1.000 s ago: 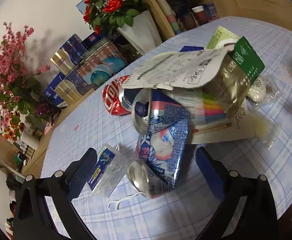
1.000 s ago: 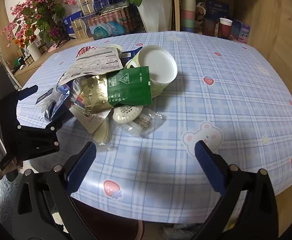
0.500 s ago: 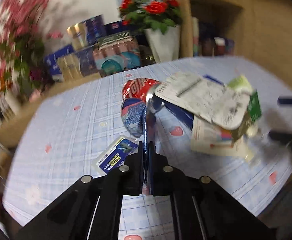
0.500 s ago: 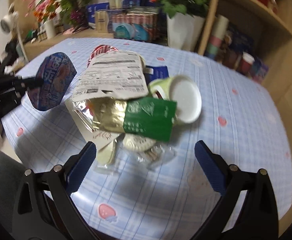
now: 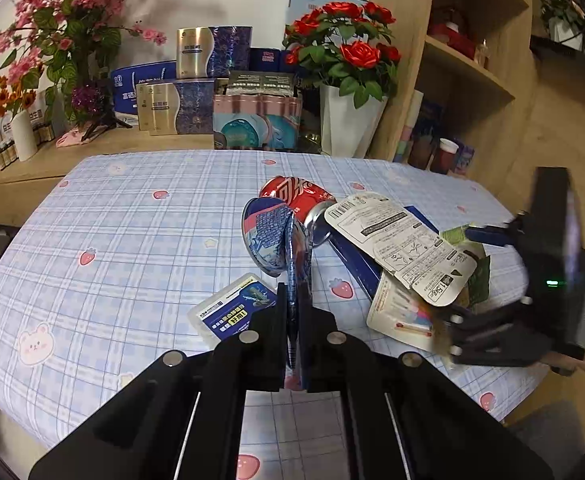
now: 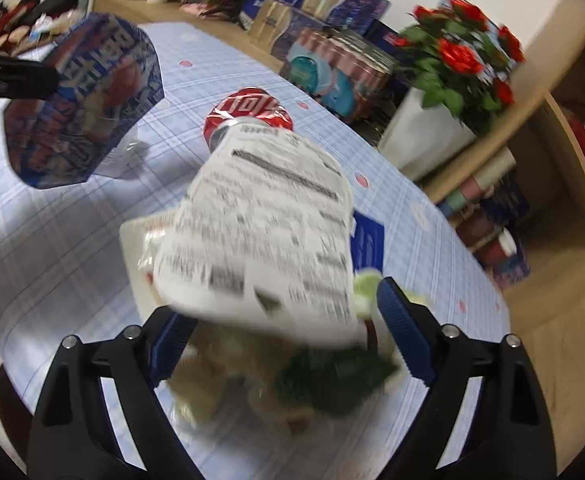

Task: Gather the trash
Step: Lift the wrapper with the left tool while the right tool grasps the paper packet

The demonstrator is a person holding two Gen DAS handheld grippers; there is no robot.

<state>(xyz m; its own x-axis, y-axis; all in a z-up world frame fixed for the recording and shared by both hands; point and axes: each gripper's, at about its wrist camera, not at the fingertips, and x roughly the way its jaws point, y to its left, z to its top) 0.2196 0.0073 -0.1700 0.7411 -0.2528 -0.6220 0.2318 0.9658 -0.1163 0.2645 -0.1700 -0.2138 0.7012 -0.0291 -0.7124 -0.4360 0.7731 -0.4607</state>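
My left gripper (image 5: 294, 320) is shut on a flat blue snack wrapper (image 5: 270, 240) and holds it above the table; the same blue wrapper (image 6: 80, 104) hangs at upper left in the right wrist view. My right gripper (image 6: 288, 332) is closing around the trash pile, with the white printed packet (image 6: 264, 232) and the green-and-gold bag (image 6: 328, 372) between its fingers; its pads do not press on them. A crushed red can (image 5: 292, 194) lies behind the pile. The right gripper (image 5: 532, 280) appears at the right edge of the left wrist view.
A small blue-labelled clear pack (image 5: 232, 312) lies on the checked tablecloth (image 5: 132, 240) near my left fingers. A white vase of red roses (image 5: 348, 120), gift boxes (image 5: 180, 108) and a wooden shelf (image 5: 472, 80) stand behind the table.
The left gripper closed on the blue wrapper and lifted it off the table. The right gripper rolled and swung in over the pile, its fingers now straddling the packets.
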